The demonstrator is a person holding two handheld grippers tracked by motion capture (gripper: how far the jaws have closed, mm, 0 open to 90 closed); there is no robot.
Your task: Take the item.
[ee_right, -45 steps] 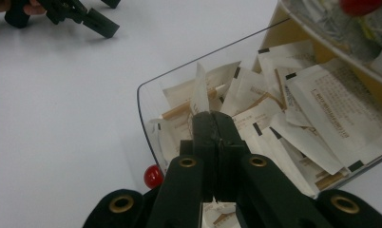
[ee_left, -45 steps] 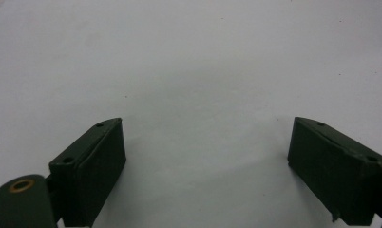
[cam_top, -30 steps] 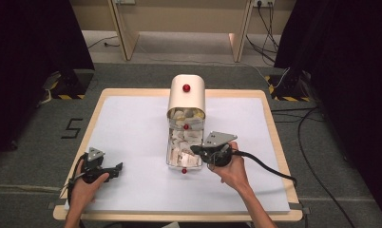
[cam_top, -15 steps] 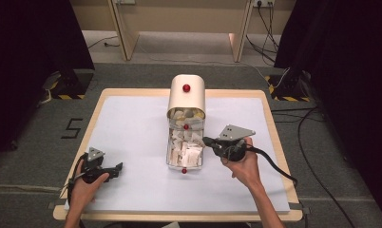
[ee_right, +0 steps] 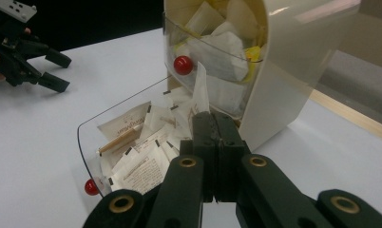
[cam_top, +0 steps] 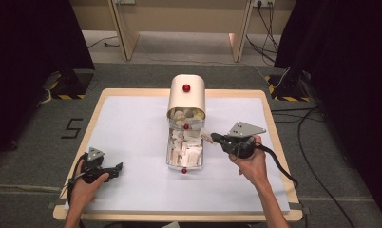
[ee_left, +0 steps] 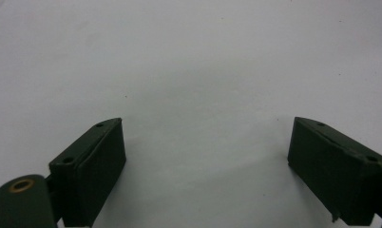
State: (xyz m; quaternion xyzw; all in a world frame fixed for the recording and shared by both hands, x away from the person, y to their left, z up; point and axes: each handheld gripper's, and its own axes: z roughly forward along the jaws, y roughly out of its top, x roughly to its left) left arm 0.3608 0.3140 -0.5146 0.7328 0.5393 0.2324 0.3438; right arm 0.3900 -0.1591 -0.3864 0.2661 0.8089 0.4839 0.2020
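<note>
A beige dispenser box (cam_top: 186,97) stands at the table's middle, with a red knob on top. Its clear lower drawer (cam_top: 171,156) is pulled out toward me and holds several white sachets (ee_right: 141,164). A second clear drawer with a red knob (ee_right: 183,65) sits inside the box, also full of packets. My right gripper (cam_top: 214,138) hangs just right of the open drawer, shut on a white sachet (ee_right: 200,92) that sticks up from the closed jaws (ee_right: 216,118). My left gripper (cam_top: 117,168) rests open on the white tabletop at the front left, with nothing between its fingers (ee_left: 91,166).
The white tabletop (cam_top: 132,123) has a wooden rim (cam_top: 270,118). The open drawer's front carries a red knob (cam_top: 184,170). A cable trails from the right gripper off the table's right side. The left gripper (ee_right: 61,70) is seen far off in the right gripper view.
My right gripper has drawn back to the right, out of the drawer, with the sachet pinched in it. The left gripper has stayed put.
</note>
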